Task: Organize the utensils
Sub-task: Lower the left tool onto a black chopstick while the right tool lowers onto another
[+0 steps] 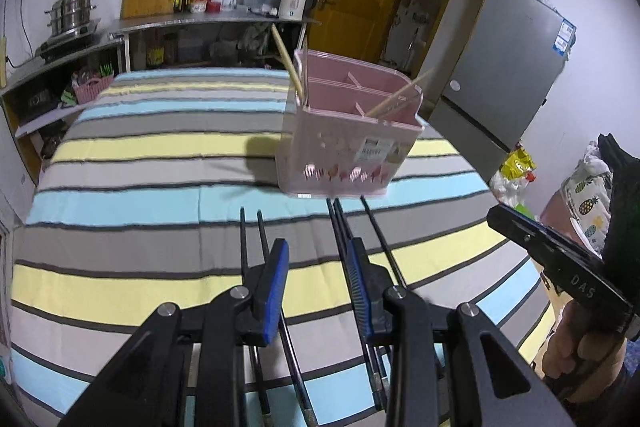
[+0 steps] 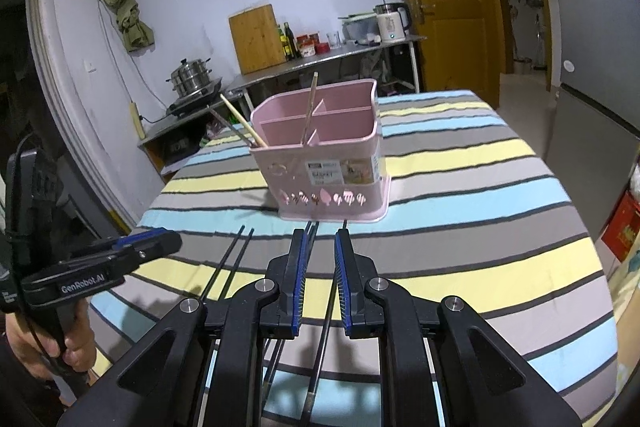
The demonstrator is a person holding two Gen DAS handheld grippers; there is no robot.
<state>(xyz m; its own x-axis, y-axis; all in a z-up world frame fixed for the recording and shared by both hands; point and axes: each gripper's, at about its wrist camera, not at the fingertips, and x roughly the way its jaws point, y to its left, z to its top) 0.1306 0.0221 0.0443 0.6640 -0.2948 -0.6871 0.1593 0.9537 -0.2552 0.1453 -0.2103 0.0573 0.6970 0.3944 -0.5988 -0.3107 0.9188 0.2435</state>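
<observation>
Chopsticks (image 1: 372, 223), thin and black, lie side by side on the striped tablecloth (image 1: 140, 155) nearest the cameras, their tips toward the far side of the table. Above them the left hand-held gripper (image 1: 318, 267) hangs with its blue pads apart and nothing between them; 1 pair of sticks runs under its left finger, a tight bundle under its right. The right hand-held gripper (image 2: 320, 259) is likewise parted and empty, its gap narrower, with 1 black stick passing below that gap. Each gripper tilts down toward the cloth. Just beyond the stick tips stands the pink utensil basket (image 2: 324, 167), split into compartments. It already holds light wooden chopsticks (image 2: 310, 107), some leaning out over its left end and 1 propped in a right-hand compartment. Behind the table are a metal counter, a kettle and a yellow door.

Judging by this, the step in hand is the approach for a pick. Next, a gripper needs to come down so its pads straddle a stick, then pinch without dragging the neighbours.
</observation>
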